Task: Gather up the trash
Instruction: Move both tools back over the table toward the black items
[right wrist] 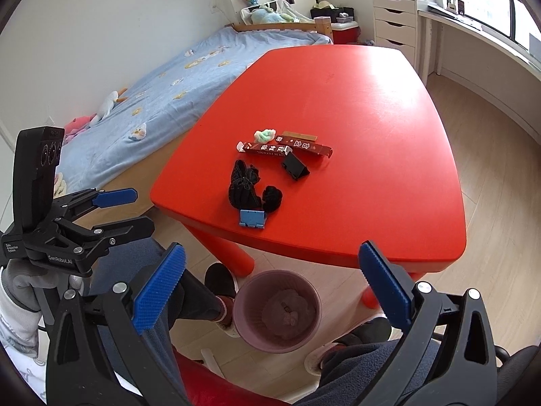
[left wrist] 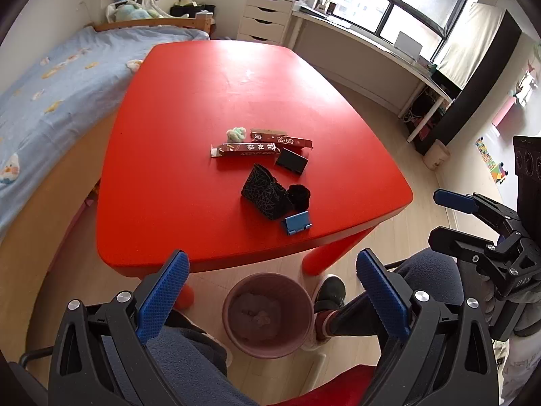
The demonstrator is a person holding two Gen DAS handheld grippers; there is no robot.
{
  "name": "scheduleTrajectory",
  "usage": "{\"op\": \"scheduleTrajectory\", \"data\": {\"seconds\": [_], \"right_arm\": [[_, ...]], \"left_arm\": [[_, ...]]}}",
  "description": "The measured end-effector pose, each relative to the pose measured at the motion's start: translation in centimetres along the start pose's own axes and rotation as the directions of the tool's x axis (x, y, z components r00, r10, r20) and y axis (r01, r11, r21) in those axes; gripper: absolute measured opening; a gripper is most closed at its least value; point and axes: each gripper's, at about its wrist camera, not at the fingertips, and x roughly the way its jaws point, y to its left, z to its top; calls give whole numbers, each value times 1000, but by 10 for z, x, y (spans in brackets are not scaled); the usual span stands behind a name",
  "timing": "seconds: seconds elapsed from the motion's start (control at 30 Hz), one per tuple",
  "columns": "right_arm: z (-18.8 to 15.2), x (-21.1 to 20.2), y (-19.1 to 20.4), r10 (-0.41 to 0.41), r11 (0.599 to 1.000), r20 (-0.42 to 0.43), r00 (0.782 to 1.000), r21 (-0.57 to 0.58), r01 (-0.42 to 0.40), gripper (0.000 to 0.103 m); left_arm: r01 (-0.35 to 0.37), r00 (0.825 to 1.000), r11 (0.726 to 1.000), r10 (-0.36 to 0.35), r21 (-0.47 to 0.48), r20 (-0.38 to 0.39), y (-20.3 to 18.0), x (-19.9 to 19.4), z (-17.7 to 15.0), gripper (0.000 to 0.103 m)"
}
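- My left gripper (left wrist: pixel 272 291) and right gripper (right wrist: pixel 270 291): both wide open, holding nothing, above the pink bin (left wrist: pixel 267 318).
- Red cartons (left wrist: pixel 248 150), green wad (left wrist: pixel 236 134), black pouch (left wrist: pixel 265 193) sit mid red table (left wrist: pixel 203 101), beyond the bin.

Each claw is black with two fingers faced in blue ribbed pads (left wrist: pixel 162 299), joined by silver screws (left wrist: pixel 421 295). The left claw (right wrist: pixel 116 213) carries white lettering reading "GenRobot.AI" and a tall black camera block (right wrist: pixel 40 165) with round lenses. The right claw (left wrist: pixel 449 218) shows pale letters on its body. The hand (right wrist: pixel 20 291) wears a grey-white glove. The legs (left wrist: pixel 189 365) are in dark blue fleece, with a dark shoe (left wrist: pixel 329 292) and a maroon sock.
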Motion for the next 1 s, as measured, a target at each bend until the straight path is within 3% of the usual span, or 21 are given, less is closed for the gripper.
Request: {"op": "scheduleTrajectory", "data": {"seconds": [0.23,0.53,1.0], "right_arm": [[41,15,-11,-11,1000,4,1000,-29,11,100],[85,72,-28,-27,999,-81,996,-46,24,100],[106,152,-48,-25,999,-240,970,13,29,100]], "left_arm": [[23,1000,999,-24,-47,-20,6,12,28,95],[32,994,993,-42,-110,-96,12,50,54,95],[-35,974,964,-26,-262,-225,38,118,58,95]]}}
